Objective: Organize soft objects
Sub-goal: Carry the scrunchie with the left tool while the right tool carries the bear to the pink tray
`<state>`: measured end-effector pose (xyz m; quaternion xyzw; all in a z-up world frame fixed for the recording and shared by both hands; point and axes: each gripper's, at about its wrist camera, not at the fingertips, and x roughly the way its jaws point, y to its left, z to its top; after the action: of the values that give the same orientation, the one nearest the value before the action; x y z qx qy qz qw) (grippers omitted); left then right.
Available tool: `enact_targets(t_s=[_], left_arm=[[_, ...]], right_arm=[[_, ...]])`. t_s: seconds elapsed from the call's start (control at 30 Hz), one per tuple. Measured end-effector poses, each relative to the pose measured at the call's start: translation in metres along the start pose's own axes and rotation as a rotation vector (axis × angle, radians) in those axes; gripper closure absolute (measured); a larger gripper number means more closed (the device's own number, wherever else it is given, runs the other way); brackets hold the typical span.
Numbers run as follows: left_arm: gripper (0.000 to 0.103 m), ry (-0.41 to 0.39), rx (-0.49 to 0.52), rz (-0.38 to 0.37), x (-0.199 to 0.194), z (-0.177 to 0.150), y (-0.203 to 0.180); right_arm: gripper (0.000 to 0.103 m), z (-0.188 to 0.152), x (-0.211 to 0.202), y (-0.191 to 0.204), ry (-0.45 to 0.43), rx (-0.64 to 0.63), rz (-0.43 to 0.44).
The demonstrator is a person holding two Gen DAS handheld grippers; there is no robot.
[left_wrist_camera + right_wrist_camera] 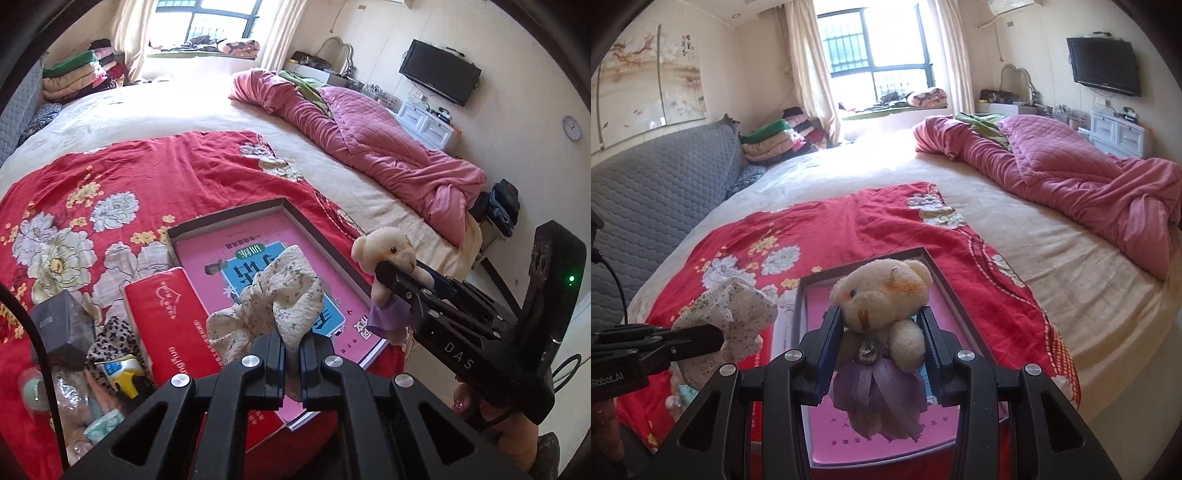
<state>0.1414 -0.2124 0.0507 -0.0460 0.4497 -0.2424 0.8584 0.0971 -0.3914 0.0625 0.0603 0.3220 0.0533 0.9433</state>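
Fingers of the left gripper (291, 349) pinch a crumpled white floral cloth (273, 299); those of the right gripper (882, 332) clamp a cream plush bear in a purple skirt (882, 314). Both hang above the dark-rimmed shallow box with a pink printed floor (295, 212), at twelve o'clock. A red tissue pack (173, 317) borders it at nine o'clock.

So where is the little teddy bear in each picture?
Left wrist view: the teddy bear is at the right, clamped in the right gripper that reaches in from that side.
Right wrist view: the teddy bear is low in the middle, held between the right gripper's fingers.
Shared landmark: the dark-rimmed tray with pink inside, lying on the red flowered cloth, behind the bear in both views.
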Motion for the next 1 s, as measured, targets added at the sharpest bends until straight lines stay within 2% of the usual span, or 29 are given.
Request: enact_targets(t_s=[0.2, 0.5, 0.77, 1.0], left_arm=[[0.098, 0.137, 0.025, -0.021, 0.051, -0.008, -0.013], [0.097, 0.258, 0.087, 0.004, 0.088, -0.022, -0.025], [0.097, 0.309, 0.107, -0.005, 0.103, -0.033, -0.031], [0.097, 0.328, 0.108, -0.005, 0.108, -0.039, -0.033]], right_arm=[[0.061, -0.01, 0.022, -0.018, 0.036, 0.045, -0.011], [0.061, -0.023, 0.064, -0.036, 0.122, 0.058, -0.03], [0.06, -0.039, 0.094, -0.048, 0.203, 0.057, -0.061], [0.06, -0.047, 0.102, -0.051, 0.226, 0.051, -0.084]])
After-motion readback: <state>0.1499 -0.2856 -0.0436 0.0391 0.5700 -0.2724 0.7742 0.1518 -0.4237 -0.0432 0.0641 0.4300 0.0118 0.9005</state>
